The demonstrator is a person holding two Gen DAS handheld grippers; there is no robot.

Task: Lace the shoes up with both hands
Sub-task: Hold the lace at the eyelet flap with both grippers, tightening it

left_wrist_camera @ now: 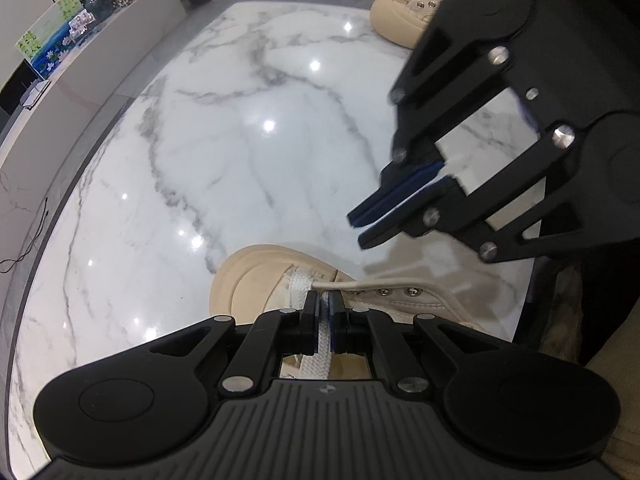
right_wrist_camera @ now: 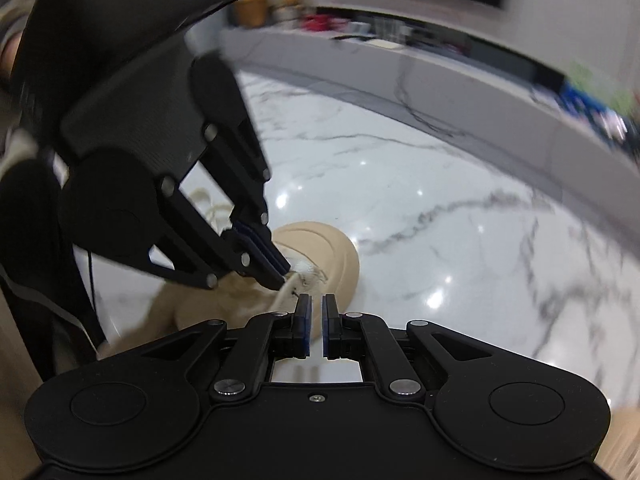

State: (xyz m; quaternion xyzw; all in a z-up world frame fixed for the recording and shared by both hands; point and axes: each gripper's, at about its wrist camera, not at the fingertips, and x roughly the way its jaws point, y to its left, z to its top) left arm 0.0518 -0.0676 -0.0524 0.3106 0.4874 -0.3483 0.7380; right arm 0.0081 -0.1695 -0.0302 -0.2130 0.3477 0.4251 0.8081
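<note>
A beige shoe (left_wrist_camera: 256, 280) lies on the white marble table (left_wrist_camera: 240, 140), toe pointing away from me, with metal eyelets along its side. My left gripper (left_wrist_camera: 325, 312) is shut on the flat white lace (left_wrist_camera: 322, 344) just behind the toe cap. A thin lace strand runs right past the eyelets. My right gripper (left_wrist_camera: 360, 228) hovers above and to the right of the shoe, shut and empty. In the right wrist view the right gripper (right_wrist_camera: 316, 312) shows only a thin slit between its pads. There the left gripper (right_wrist_camera: 285, 274) pinches the lace (right_wrist_camera: 306, 268) at the shoe's toe (right_wrist_camera: 332, 248).
A second beige shoe (left_wrist_camera: 396, 16) stands at the table's far right edge. A long white ledge (left_wrist_camera: 100, 52) with pictures and ornaments runs beyond the table on the left. The person's clothing (left_wrist_camera: 592, 320) is close at the right, past the table's dark rim.
</note>
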